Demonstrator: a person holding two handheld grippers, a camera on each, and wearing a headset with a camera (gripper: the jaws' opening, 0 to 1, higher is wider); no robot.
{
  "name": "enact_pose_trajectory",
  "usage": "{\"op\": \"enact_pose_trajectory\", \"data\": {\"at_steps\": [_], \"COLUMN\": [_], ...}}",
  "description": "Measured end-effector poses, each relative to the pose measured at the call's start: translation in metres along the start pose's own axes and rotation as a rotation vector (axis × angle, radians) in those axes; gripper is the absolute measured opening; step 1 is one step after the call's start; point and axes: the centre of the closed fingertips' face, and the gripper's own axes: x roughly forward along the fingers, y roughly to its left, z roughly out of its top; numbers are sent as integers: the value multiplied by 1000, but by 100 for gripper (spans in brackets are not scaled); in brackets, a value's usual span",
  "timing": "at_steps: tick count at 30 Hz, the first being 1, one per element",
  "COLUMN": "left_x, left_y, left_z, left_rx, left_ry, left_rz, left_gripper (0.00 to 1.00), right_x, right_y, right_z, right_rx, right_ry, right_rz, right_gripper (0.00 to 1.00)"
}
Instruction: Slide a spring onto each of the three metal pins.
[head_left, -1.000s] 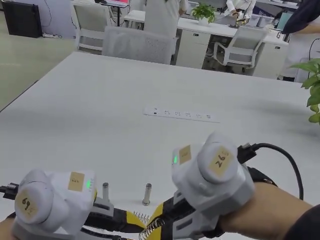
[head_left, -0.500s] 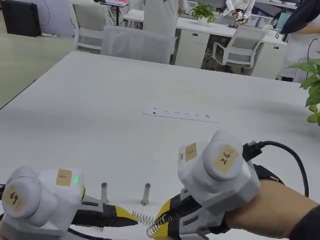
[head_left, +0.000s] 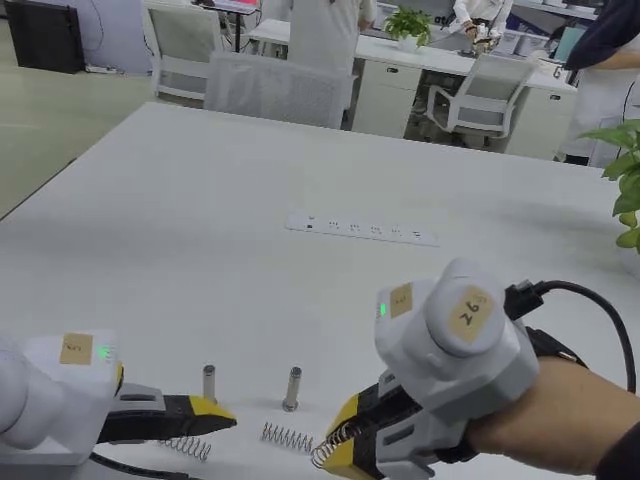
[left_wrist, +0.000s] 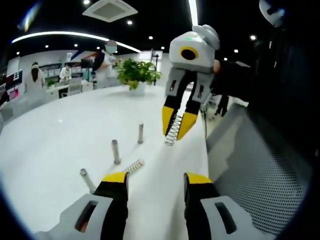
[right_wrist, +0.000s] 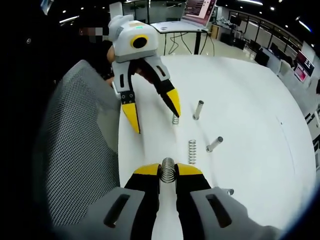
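left gripper (left_wrist: 155, 176): jaws spread, nothing between them. Tips sit low and left of the upright pin (head_left: 293, 387), pointing right toward it. right gripper (right_wrist: 168, 173): jaws clamped on a spring (right_wrist: 168, 164), one end poking past the tips. It sits low and right of that pin, angled down-left. The two grippers face each other, apart. right forearm (head_left: 560, 420) comes in from the pin's lower right, wrist bare.

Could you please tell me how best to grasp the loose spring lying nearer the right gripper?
I'd pinch the spring across its coils near one end, the open left gripper coming from above: it lies flat on the table, sides exposed, and the other end stays free.
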Motion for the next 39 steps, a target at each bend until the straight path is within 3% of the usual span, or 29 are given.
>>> {"op": "enact_pose_trajectory", "data": {"at_steps": [14,22,39], "left_x": [-23,-32,-35], "left_y": [15,20,21], "left_z": [-2,-12,-17], "left_rx": [-50,-84,-107], "left_ry": [-43,-64,-69], "left_rz": [106,163,196], "left_gripper": [50,54,57], "right_x": [-12,-24,-44], "right_y": [-10,-22,-57], "right_z": [-9,-19,-34], "right_rx": [23,35,39], "right_ry": [9,38,116], "right_rz": [-29,-49,-93], "right_gripper": [8,8,8]}}
